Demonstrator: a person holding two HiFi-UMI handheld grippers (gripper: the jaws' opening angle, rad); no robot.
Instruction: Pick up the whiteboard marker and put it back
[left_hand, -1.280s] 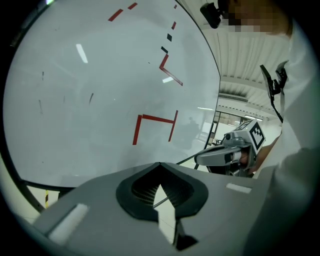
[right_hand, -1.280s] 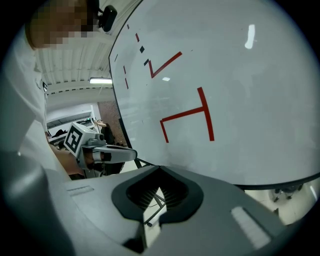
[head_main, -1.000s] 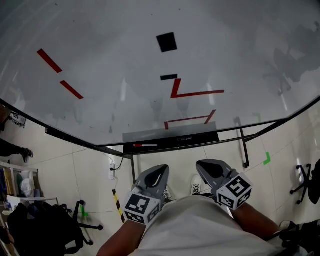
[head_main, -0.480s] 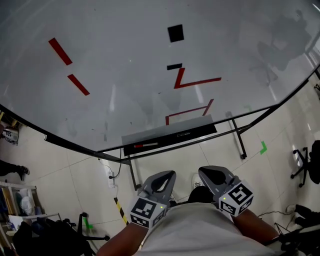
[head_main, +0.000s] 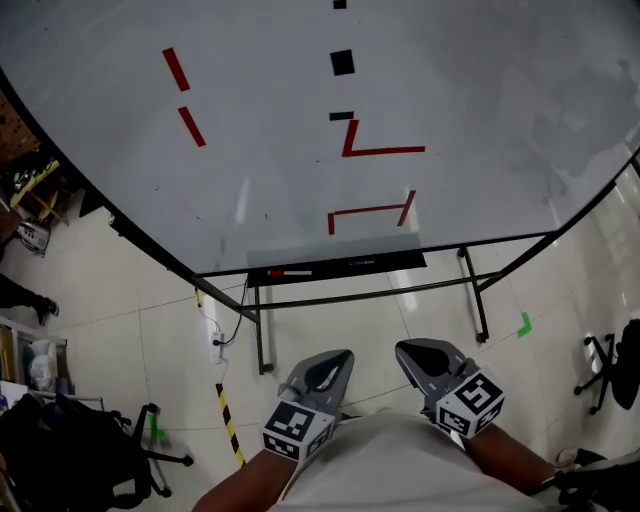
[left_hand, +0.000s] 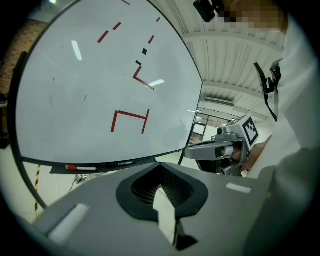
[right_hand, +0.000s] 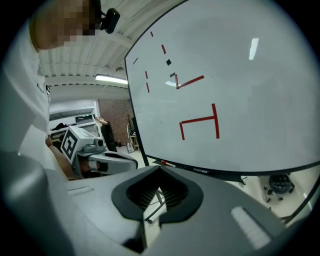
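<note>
Right now the whiteboard marker (head_main: 290, 272) lies in the black pen tray (head_main: 385, 264) under the whiteboard (head_main: 480, 110), at the tray's left end. Its long axis runs left-right along the tray, with the red cap on the left and the pale barrel on the right. The left gripper view shows it low and far left (left_hand: 77, 168). The right gripper view shows it as a small red-and-white streak at the board's lower edge (right_hand: 165, 163).

Left tongs (head_main: 335, 358) and right tongs (head_main: 408, 352) are both held near the person's torso, side by side and pointing at the board. Both are well apart from the tray, with open tiled floor (head_main: 330, 325) between. In its own view, each pair is pinched down to a narrow slit with nothing held: left (left_hand: 159, 172), right (right_hand: 159, 175).

Key relation: the marker is far ahead of both tongs and a bit left of the left ones. That makes the left tongs nearer, and the right would have to cross over. Judgement: no reach has begun. The next move calls for stepping in, spreading the tongs, and coming down across the barrel, roughly square to the tray line, so as to clamp the barrel's width. The tray lip and board edge sit just beside the marker, so a clipped approach is the likely risk.
</note>
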